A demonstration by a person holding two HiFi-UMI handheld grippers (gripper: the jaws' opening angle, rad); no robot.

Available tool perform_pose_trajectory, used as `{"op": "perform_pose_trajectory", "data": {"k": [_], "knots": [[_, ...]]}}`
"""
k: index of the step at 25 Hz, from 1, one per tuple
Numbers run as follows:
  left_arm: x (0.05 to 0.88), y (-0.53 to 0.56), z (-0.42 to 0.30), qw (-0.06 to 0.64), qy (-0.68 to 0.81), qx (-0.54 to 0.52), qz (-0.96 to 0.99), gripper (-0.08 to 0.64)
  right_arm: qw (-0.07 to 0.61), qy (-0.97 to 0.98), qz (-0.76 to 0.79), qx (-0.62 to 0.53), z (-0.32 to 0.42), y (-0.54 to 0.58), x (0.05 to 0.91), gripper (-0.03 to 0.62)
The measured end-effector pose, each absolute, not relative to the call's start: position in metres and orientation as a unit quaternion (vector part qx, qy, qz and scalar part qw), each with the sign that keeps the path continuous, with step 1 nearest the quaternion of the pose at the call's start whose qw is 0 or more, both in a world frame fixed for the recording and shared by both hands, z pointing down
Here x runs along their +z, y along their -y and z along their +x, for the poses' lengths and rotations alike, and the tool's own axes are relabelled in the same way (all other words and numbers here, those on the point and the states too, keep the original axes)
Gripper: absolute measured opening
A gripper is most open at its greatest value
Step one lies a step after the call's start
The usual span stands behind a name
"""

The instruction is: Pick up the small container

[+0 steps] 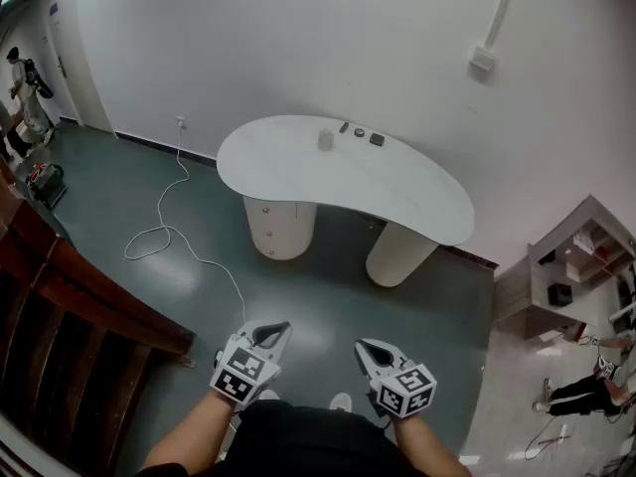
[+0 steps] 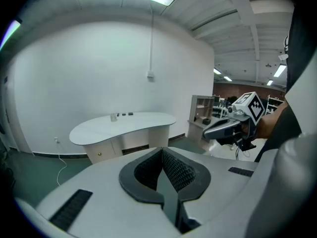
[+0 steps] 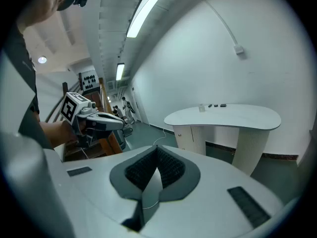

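Ahead, we see the small container upright near the back edge of the curved white surface, its contents too small to tell, beside three dark items. Open floor lies between. Our left gripper and right gripper hover low, fingers pressed together, empty.

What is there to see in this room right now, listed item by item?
Table: one, white, curved, by the far wall.
Small container: one, pale, on the table's far side.
Small dark items: three, black, on the table right of the container.
Cable: one, white, on the green floor left of the table.
Shelf unit: one, pale, at the right.
Wooden structure: one, dark brown, at the left.
Left gripper: one, grey, shut, empty.
Right gripper: one, grey, shut, empty.
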State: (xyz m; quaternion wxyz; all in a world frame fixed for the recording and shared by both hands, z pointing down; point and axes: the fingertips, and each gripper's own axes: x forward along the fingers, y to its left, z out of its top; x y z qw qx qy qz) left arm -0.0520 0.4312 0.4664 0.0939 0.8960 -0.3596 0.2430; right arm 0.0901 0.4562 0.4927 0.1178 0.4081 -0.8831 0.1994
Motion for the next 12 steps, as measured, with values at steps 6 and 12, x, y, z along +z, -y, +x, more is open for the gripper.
{"op": "perform_pose_trajectory", "data": {"k": [6, 12], "knots": [[0.4639, -0.4356, -0.0569, 0.09, 0.359, 0.239, 0.898, 0.016, 0.117, 0.885, 0.407, 0.192, 0.0852, -0.4596, 0.4889, -0.006], [0.4638, -0.4383, -0.0602, 0.088, 0.357, 0.235, 0.9, 0.017, 0.121, 0.888, 0.403, 0.187, 0.0809, -0.4636, 0.4849, -0.006]]}}
